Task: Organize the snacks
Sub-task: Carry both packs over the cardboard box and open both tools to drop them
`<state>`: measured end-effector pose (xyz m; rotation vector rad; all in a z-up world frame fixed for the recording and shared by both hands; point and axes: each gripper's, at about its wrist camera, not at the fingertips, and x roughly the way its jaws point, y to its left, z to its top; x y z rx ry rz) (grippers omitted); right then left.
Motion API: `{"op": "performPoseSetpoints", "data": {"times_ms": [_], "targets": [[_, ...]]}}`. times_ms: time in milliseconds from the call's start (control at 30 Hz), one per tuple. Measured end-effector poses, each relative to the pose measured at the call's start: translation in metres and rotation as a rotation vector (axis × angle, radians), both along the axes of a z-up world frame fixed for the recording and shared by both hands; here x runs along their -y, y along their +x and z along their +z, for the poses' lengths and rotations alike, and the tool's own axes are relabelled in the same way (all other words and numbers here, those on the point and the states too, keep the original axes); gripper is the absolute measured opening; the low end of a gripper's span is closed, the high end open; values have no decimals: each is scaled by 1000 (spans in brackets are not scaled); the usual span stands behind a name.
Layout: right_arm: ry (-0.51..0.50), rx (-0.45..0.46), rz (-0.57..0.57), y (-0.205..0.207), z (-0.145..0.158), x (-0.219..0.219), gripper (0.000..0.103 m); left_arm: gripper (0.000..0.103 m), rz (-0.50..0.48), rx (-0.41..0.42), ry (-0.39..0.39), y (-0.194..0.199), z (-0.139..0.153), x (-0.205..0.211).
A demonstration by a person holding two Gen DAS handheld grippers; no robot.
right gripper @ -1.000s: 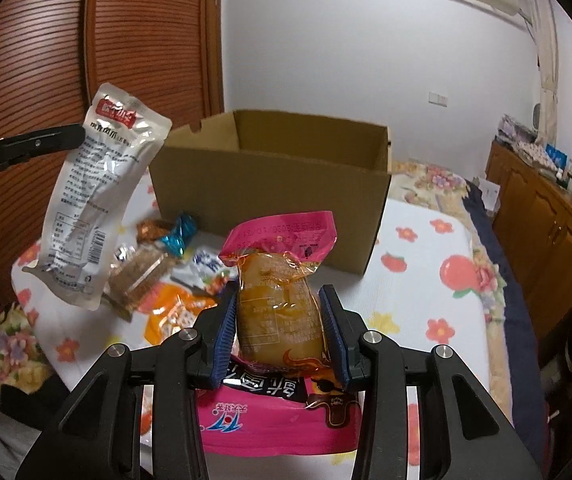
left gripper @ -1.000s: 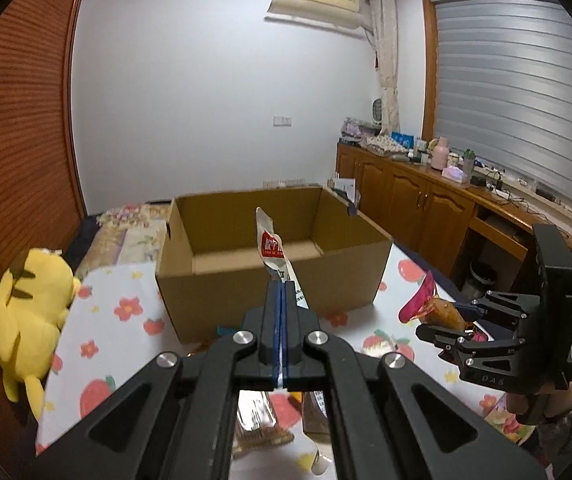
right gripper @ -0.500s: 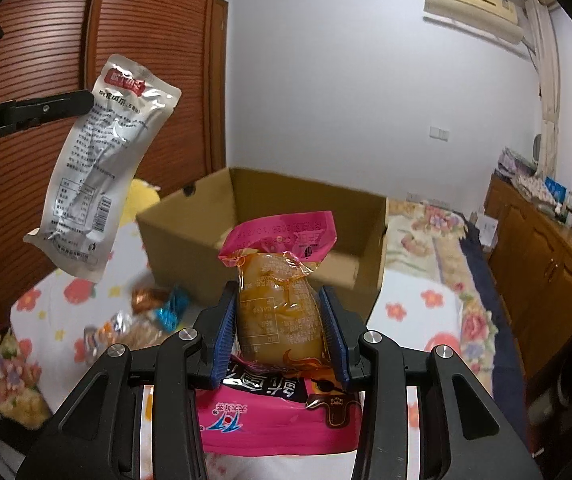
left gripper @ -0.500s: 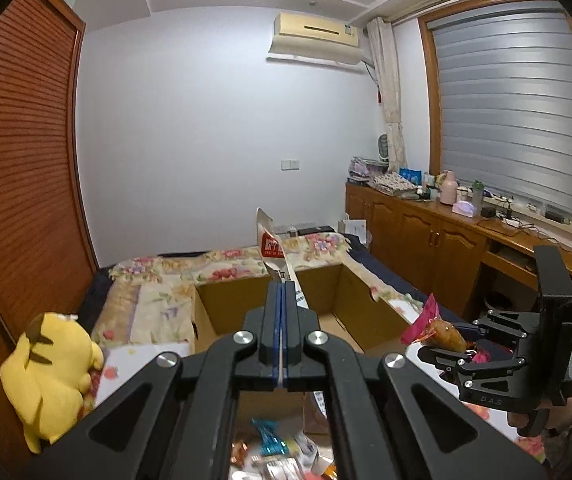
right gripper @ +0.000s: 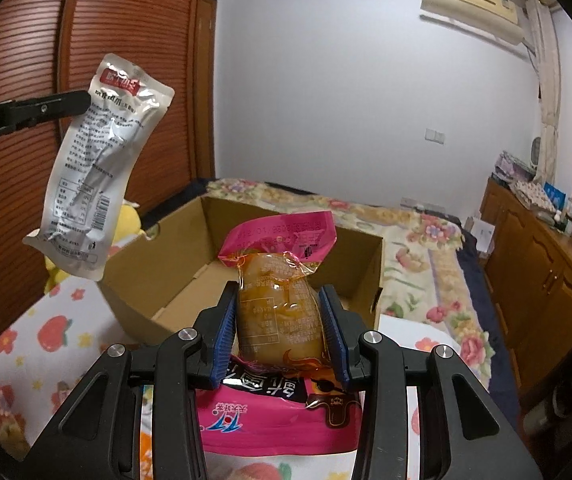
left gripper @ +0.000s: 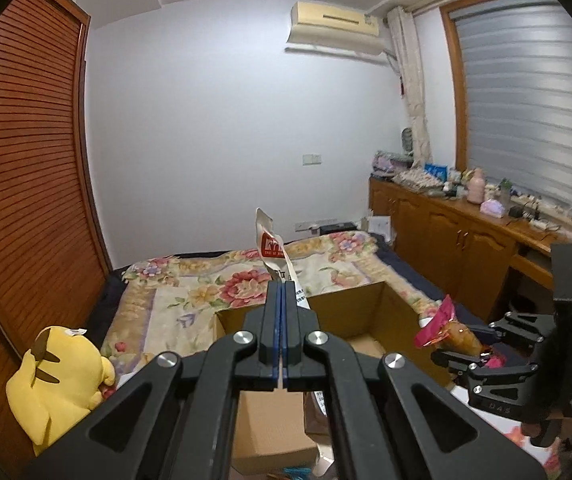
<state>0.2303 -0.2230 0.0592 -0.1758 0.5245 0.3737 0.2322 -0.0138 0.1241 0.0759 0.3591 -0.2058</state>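
My left gripper [left gripper: 282, 292] is shut on a silver snack pouch with a red label [left gripper: 272, 246], seen edge-on; in the right wrist view the pouch [right gripper: 98, 164] hangs high at the left, above the near left corner of the box. My right gripper [right gripper: 280, 308] is shut on a pink-topped packet of orange-brown food [right gripper: 280, 304], held above the near edge of the open cardboard box [right gripper: 369, 264]. The box [left gripper: 337, 308] lies below both grippers. In the left wrist view the right gripper [left gripper: 461, 344] holds its packet [left gripper: 451, 328] at the right.
A large pink snack bag [right gripper: 270, 420] lies on the fruit-print tablecloth [right gripper: 46, 340] under my right gripper. A yellow plush toy [left gripper: 58, 376] sits at the left. A floral bed [left gripper: 214, 284] lies behind the box. Wooden cabinets [left gripper: 465, 244] line the right wall.
Both grippers rose and moved forward over the box with their packets. The loose snacks on the table have dropped out of view.
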Motion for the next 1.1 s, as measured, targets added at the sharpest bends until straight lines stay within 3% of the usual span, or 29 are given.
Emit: {"op": "performPoseSetpoints", "data": {"times_ms": [167, 400, 767, 867, 933, 1067, 1100], "targets": [[-16, -66, -47, 30, -19, -3, 40, 0, 7, -62, -8, 28, -26, -1], [-1, -142, -51, 51, -40, -9, 40, 0, 0, -118, -3, 39, -55, 3], [-11, -203, -39, 58, -63, -20, 47, 0, -5, -162, 5, 45, -65, 5], [8, -204, -36, 56, -63, -19, 51, 16, -11, -185, -4, 47, -68, 2], [20, -195, -39, 53, -61, -17, 55, 33, -20, -190, -37, 44, -70, -2], [62, -176, -21, 40, -52, -14, 55, 39, -28, -200, -53, 36, -72, -5], [71, -171, -14, 37, -50, -14, 55, 46, -31, -204, -49, 32, -73, -5]]}}
